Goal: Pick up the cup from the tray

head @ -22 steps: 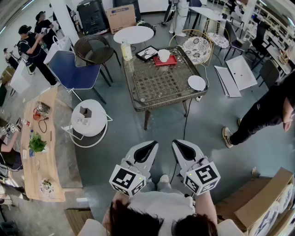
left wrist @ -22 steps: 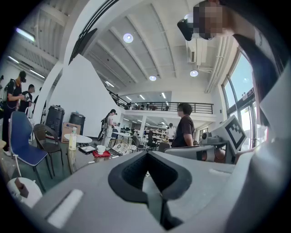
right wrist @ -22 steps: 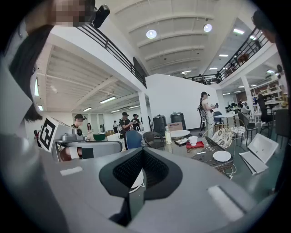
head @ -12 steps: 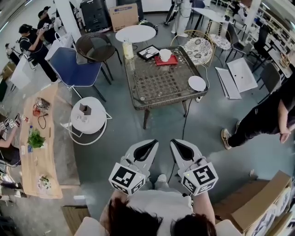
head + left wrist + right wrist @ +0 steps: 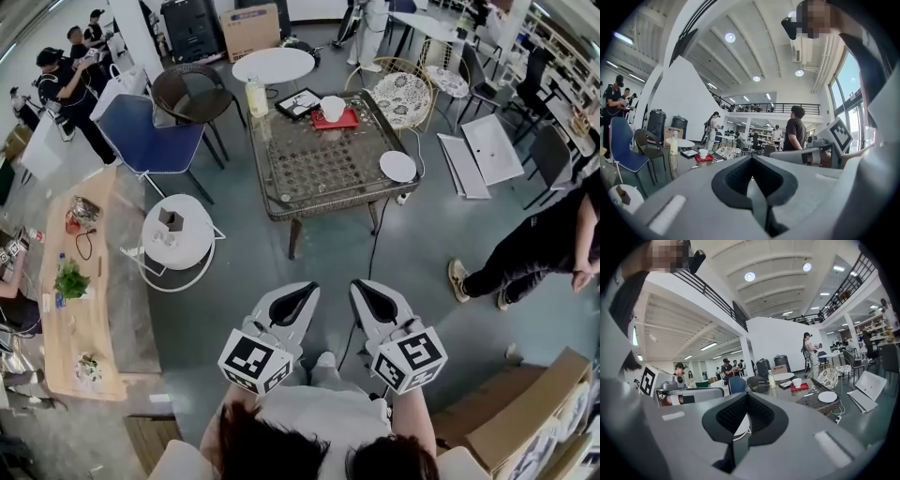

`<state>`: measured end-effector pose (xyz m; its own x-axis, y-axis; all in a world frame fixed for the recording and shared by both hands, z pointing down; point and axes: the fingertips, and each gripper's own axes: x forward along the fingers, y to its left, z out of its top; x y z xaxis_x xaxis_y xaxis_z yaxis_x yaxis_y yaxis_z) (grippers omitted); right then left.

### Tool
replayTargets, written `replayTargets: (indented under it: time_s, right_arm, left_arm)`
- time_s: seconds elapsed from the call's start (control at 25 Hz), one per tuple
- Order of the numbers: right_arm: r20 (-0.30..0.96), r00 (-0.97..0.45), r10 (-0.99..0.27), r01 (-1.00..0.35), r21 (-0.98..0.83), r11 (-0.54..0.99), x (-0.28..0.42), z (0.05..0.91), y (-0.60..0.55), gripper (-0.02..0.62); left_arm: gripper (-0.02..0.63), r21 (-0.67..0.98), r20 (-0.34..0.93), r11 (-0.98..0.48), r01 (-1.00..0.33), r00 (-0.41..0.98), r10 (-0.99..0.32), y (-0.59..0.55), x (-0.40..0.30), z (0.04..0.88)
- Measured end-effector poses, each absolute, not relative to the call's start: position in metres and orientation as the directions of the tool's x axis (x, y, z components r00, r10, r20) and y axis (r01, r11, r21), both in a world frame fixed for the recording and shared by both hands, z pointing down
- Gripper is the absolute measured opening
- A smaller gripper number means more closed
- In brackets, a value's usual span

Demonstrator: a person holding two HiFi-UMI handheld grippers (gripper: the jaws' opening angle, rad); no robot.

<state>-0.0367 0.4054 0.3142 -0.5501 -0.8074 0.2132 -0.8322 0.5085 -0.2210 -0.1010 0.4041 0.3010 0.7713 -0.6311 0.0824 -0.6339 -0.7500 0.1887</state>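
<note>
A white cup [image 5: 332, 109] stands on a small red tray [image 5: 337, 121] at the far edge of a glass-topped table [image 5: 323, 164], well ahead of me. Both grippers hover low and close to my body, far short of the table. My left gripper [image 5: 296, 303] and right gripper [image 5: 373, 300] have their jaws together with nothing between them. The left gripper view shows the cup [image 5: 703, 153] and tray [image 5: 705, 158] far off to the left of its shut jaws [image 5: 752, 161]. In the right gripper view the cup [image 5: 797, 382] sits on the tray [image 5: 800, 387], right of the shut jaws [image 5: 746, 398].
On the table are a white plate [image 5: 397, 166], a bottle [image 5: 256, 98] and a framed board [image 5: 301, 105]. A blue chair [image 5: 150, 141], a dark wicker chair [image 5: 187, 98] and a round white side table [image 5: 178, 239] stand left. A person in black [image 5: 534, 248] walks at the right.
The person in black at the right has stepped a little. Both grippers keep their place and stay shut.
</note>
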Motion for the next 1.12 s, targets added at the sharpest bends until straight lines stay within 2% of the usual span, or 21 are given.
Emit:
replayTargets:
  time_s: [0.16, 0.36, 1.12]
  right_arm:
    - [0.196, -0.570, -0.798, -0.820, -0.208, 0.534, -0.024, 0.310, 0.405, 0.038]
    - [0.190, -0.617, -0.764, -0.787, -0.188, 0.588, -0.016, 0.309, 0.401, 0.163]
    - [0.169, -0.601, -0.781, -0.799, -0.161, 0.580, 0.006, 0.306, 0.304, 0.190]
  left_arm:
    - [0.002, 0.190, 0.078, -0.742, -0.643, 0.763, -0.642, 0.400, -0.088, 0.299]
    - [0.002, 0.184, 0.078, -0.727, -0.662, 0.747, -0.660, 0.390, -0.074, 0.298]
    - [0.023, 0.166, 0.083, -0.686, -0.709, 0.703, -0.706, 0.296, -0.068, 0.303]
